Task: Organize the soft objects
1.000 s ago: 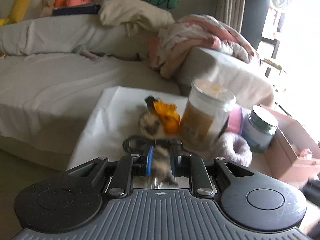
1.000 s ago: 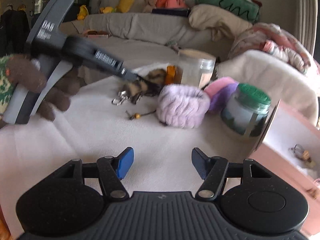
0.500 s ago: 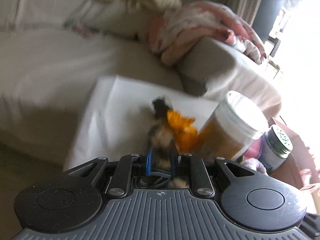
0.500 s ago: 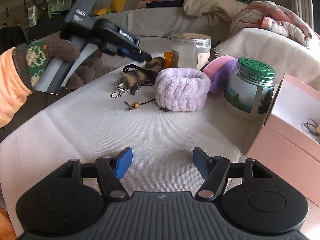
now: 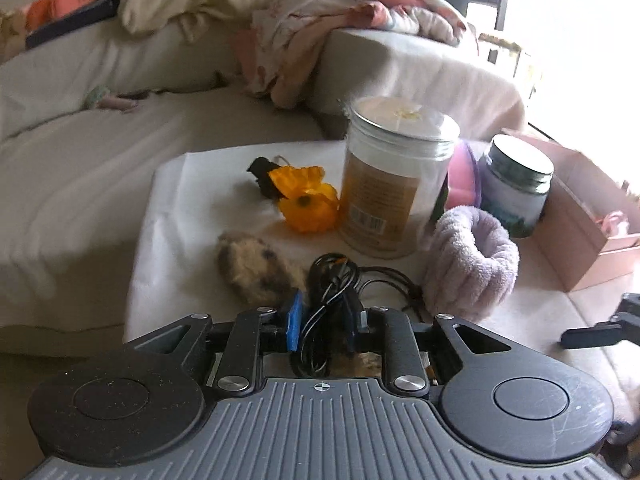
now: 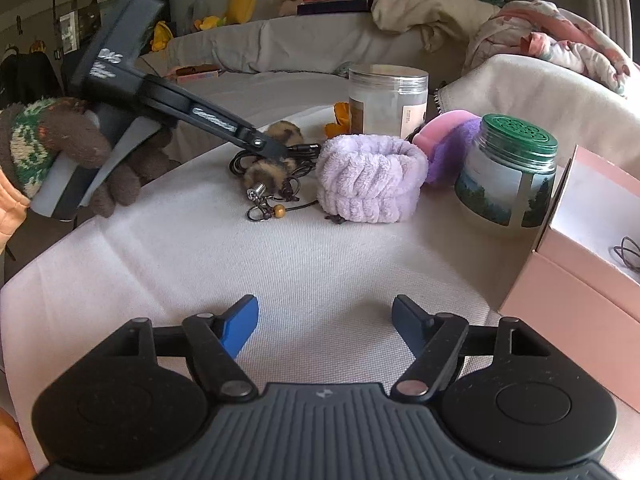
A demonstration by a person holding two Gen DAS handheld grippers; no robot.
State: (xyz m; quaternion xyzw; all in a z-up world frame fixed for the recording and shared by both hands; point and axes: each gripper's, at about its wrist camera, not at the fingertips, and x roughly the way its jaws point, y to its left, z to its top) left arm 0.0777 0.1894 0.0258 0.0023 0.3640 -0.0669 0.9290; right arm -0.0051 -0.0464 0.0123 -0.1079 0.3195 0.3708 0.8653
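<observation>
A furry brown-and-tan keychain (image 5: 256, 268) with a black cord (image 5: 332, 276) lies on the white cloth (image 6: 280, 264). My left gripper (image 5: 324, 322) sits low over it. Its jaws are opening, with the cord loop and a tuft of fur between the blue pads, which no longer press on them. In the right wrist view a gloved hand (image 6: 60, 148) holds the left gripper (image 6: 276, 148) on the keychain (image 6: 266, 172). A lavender fluffy band (image 6: 372, 178) stands just to the right. My right gripper (image 6: 324, 320) hovers near the cloth's front, its jaws opening and empty.
Behind the band stand a clear white-lidded jar (image 6: 388, 96), a pink-and-purple soft piece (image 6: 444, 140) and a green-lidded jar (image 6: 508, 176). An orange flower clip (image 5: 306, 200) lies by the clear jar. An open pink box (image 6: 580, 280) is on the right. A sofa with blankets (image 5: 360, 12) is behind.
The left gripper carried the furry keychain down onto the cloth and its jaws have spread apart. The right gripper's jaws have widened slightly; it stayed in place.
</observation>
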